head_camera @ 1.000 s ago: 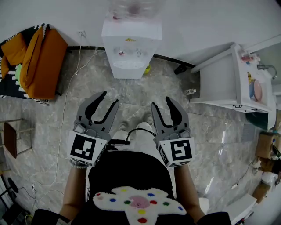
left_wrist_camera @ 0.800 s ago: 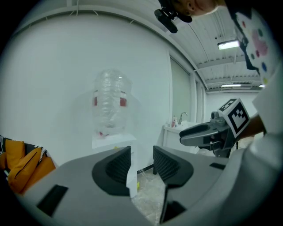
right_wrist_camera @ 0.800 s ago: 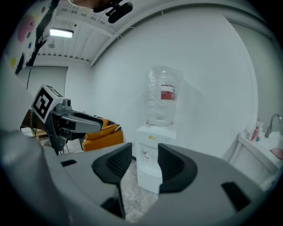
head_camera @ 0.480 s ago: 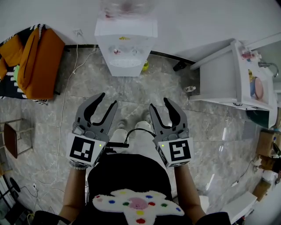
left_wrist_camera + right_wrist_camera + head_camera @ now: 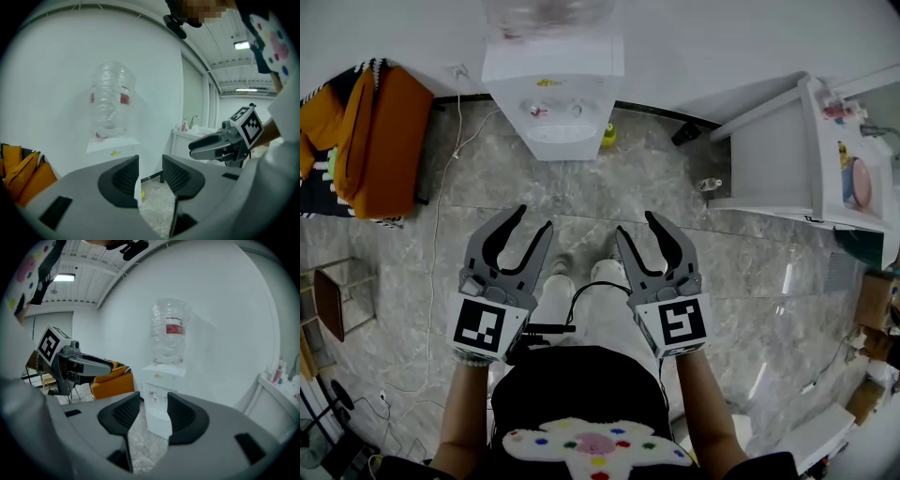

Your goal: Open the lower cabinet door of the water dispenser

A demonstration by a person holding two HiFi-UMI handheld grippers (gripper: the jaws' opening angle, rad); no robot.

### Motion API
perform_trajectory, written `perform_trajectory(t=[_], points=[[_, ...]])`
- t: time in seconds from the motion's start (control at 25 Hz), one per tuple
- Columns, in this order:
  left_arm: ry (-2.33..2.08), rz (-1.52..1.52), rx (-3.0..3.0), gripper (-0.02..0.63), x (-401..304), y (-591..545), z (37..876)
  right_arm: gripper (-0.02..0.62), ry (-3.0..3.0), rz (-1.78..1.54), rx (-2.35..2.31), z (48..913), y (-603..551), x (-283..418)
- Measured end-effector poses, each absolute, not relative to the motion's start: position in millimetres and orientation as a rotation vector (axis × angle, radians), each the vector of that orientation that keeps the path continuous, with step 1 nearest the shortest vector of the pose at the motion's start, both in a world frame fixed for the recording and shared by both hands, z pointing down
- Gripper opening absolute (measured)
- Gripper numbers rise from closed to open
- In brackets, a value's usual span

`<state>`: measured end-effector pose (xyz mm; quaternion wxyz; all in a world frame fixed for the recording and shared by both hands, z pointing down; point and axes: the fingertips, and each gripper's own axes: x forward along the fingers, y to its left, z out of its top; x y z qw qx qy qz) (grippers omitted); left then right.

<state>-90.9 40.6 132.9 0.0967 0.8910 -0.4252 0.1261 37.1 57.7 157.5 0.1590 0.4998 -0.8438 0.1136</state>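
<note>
The white water dispenser (image 5: 553, 94) stands against the far wall with a clear bottle (image 5: 546, 14) on top. It is seen from above, so its lower door is hidden in the head view. In the right gripper view the dispenser (image 5: 161, 394) stands well ahead, and its plain white lower front (image 5: 157, 422) shows between the jaws. My left gripper (image 5: 534, 217) and right gripper (image 5: 636, 223) hover side by side over the floor, far short of the dispenser. Both are open with nothing between their fingers. In the left gripper view the dispenser (image 5: 112, 147) lies ahead to the left.
Orange bags (image 5: 380, 131) lie on the floor at the left, and a cable (image 5: 439, 216) trails from the wall. A white counter unit (image 5: 778, 159) with a sink stands at the right. A small yellow object (image 5: 607, 136) sits beside the dispenser. A stool (image 5: 337, 300) is at far left.
In the head view the dispenser has slid toward the upper left. Both grippers sit slightly lower in the picture, and their jaws stand as wide as before.
</note>
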Motion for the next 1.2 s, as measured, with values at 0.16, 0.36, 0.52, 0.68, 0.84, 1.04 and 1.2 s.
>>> perform_trajectory(t=[0.16, 0.36, 0.52, 0.68, 0.84, 1.04, 1.2], points=[[-1.258, 0.380, 2.628, 0.156, -78.4, 34.6, 143.1, 0.167, -2.398, 0.337, 1.426, 171.1, 49.4, 51.2], [-1.269, 0.423, 2.601, 0.156, -68.2, 22.1, 157.5, 0.168, -2.399, 0.345, 1.408, 185.9, 32.9, 65.0], [-1.281, 0.452, 2.575, 0.156, -60.0, 15.8, 173.0, 0.168, -2.415, 0.349, 1.367, 200.4, 22.6, 71.2], [-1.284, 0.480, 2.552, 0.156, -49.1, 9.8, 189.9, 0.169, -2.412, 0.355, 1.331, 220.2, 13.0, 81.0], [-1.287, 0.494, 2.531, 0.156, -38.4, 2.9, 207.2, 0.169, -2.413, 0.364, 1.309, 241.5, 2.6, 90.1], [-1.286, 0.530, 2.501, 0.156, -29.6, -4.3, 231.8, 0.169, -2.413, 0.381, 1.273, 266.8, -9.6, 95.9], [-1.295, 0.520, 2.496, 0.156, -18.9, -13.9, 248.7, 0.169, -2.424, 0.386, 1.258, 287.7, -19.1, 101.1]])
